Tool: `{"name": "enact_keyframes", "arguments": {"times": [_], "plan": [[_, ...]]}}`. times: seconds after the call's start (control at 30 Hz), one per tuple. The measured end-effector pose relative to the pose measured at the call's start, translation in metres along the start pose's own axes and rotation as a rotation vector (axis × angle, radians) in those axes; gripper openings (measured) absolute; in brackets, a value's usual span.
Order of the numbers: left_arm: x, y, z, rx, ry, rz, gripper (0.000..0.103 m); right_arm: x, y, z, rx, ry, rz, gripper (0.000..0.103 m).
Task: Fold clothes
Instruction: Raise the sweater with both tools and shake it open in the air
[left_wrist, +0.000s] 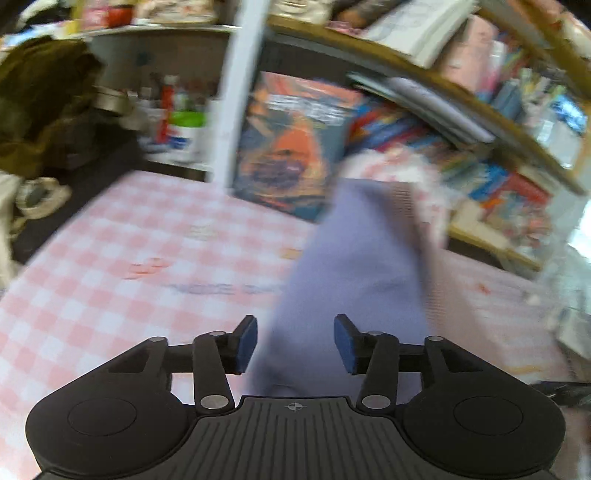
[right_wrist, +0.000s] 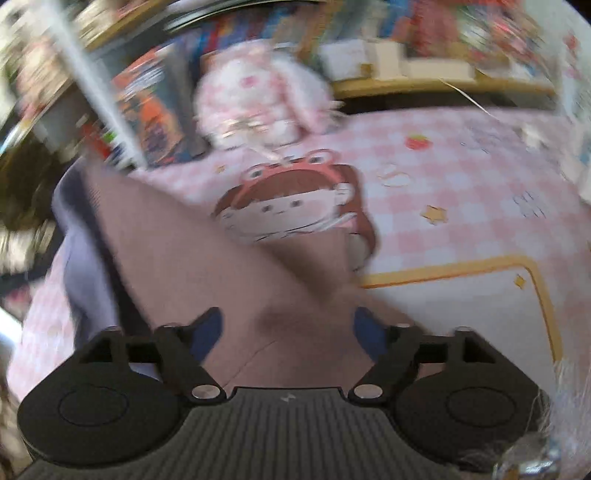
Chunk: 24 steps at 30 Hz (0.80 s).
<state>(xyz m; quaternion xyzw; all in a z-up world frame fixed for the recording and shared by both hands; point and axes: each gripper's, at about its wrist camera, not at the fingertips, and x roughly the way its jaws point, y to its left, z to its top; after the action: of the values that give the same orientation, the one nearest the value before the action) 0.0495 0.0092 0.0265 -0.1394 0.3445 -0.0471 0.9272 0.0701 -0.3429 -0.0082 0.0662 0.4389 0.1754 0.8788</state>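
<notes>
A garment lies on the pink checked table, lavender (left_wrist: 354, 266) in the left wrist view and dusty pink (right_wrist: 207, 266) in the right one. It carries a cartoon print of a girl in a frog hat (right_wrist: 291, 206) and a lavender part (right_wrist: 81, 258) at the left. My left gripper (left_wrist: 295, 343) is open over the lavender cloth, blue pads (left_wrist: 247, 345) wide apart. My right gripper (right_wrist: 288, 336) is open too, low over the pink cloth, which spreads between its fingers (right_wrist: 207, 336). Both views are smeared by motion.
The checked tablecloth (left_wrist: 110, 266) covers the table. A pink plush rabbit (right_wrist: 258, 99) and an upright book (left_wrist: 291, 147) stand at the far edge by a white pole (left_wrist: 236, 92). Crowded bookshelves (left_wrist: 480, 110) rise behind. An olive garment (left_wrist: 37, 103) sits at far left.
</notes>
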Motion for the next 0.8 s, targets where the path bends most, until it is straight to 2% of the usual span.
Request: {"name": "enact_keyframes", "arguments": {"times": [0.07,0.13,0.23,0.3,0.43,0.47,0.53,0.63,0.7,0.73,0.77,0.8], "plan": [[0.006,-0.017,-0.008,-0.009,0.063,-0.058,0.049,0.005,0.016,-0.004,-0.107,0.021,0.012,0.083],[0.015,-0.034,-0.02,-0.01,0.108,-0.065,0.049,0.011,0.033,-0.008,-0.214,0.042,0.024,0.084],[0.029,-0.053,-0.038,-0.033,0.167,0.002,0.049,0.016,0.043,-0.017,-0.333,0.052,0.018,0.088],[0.037,-0.062,-0.045,-0.051,0.206,0.019,0.049,0.019,0.047,-0.022,-0.397,0.056,0.013,0.089],[0.042,-0.084,-0.05,-0.027,0.214,0.048,0.05,0.02,0.043,-0.027,-0.459,0.069,0.023,0.089],[0.043,-0.089,-0.052,-0.019,0.225,0.043,0.056,0.02,0.041,-0.028,-0.466,0.073,0.024,0.089],[0.047,-0.1,-0.056,0.0,0.252,0.04,0.061,0.02,0.038,-0.031,-0.486,0.084,0.021,0.089],[0.053,-0.11,-0.062,0.009,0.287,0.065,0.064,0.02,0.033,-0.037,-0.526,0.095,0.016,0.087],[0.056,-0.11,-0.066,-0.019,0.292,0.089,0.064,0.02,0.031,-0.04,-0.54,0.094,0.016,0.084],[0.058,-0.107,-0.068,-0.045,0.289,0.094,0.06,0.02,0.029,-0.041,-0.544,0.091,0.02,0.077],[0.059,-0.104,-0.07,-0.073,0.285,0.097,0.038,0.019,0.028,-0.041,-0.548,0.088,0.027,0.071],[0.059,-0.099,-0.072,-0.101,0.283,0.083,0.022,0.017,0.027,-0.042,-0.552,0.086,0.038,0.058]]}}
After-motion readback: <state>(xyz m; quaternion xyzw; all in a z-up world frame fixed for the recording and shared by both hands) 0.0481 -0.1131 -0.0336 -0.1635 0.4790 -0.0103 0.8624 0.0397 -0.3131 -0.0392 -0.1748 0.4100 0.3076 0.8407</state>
